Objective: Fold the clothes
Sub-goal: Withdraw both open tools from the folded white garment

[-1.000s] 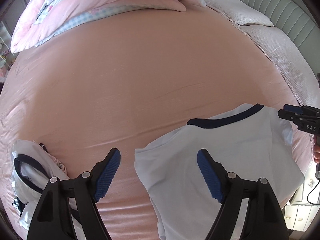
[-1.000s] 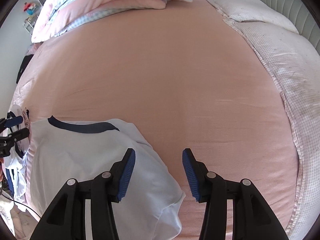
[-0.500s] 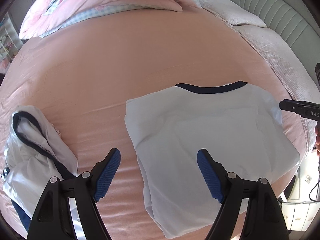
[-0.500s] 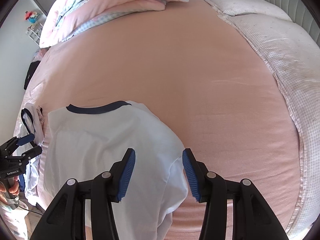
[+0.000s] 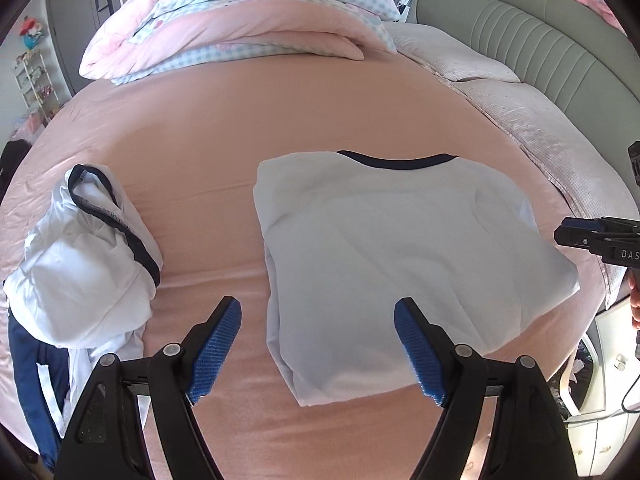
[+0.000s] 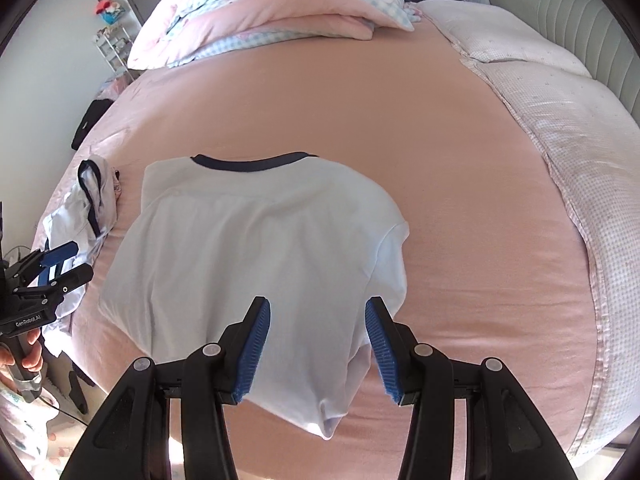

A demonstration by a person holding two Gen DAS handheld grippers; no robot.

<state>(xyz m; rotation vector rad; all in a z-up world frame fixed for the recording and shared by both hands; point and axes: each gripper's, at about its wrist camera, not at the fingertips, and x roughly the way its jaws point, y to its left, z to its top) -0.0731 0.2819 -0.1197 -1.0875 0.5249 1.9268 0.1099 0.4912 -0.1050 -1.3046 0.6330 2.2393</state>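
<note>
A white T-shirt [image 5: 392, 252] [image 6: 260, 248] with a navy collar lies folded on the pink bed sheet [image 5: 208, 140], near the bed's front edge. My left gripper [image 5: 318, 352] hovers open over the shirt's lower left part, holding nothing. My right gripper [image 6: 318, 348] is open above the shirt's lower right corner, empty too. Each gripper shows at the side of the other's view: the right gripper [image 5: 592, 236] at the right edge, the left gripper [image 6: 56, 268] at the left edge.
A crumpled pile of white and navy clothes [image 5: 84, 264] [image 6: 88, 204] lies left of the shirt. A folded pink and checked duvet [image 5: 240, 28] sits at the far side. Pale pillows [image 6: 560, 120] and a green headboard [image 5: 540, 48] line the right. A white cabinet [image 5: 600, 380] stands beside the bed.
Both grippers have pulled back and risen from the shirt, so more of the bed, the duvet and the clothes pile show. The shirt lies still and both grippers stayed open.
</note>
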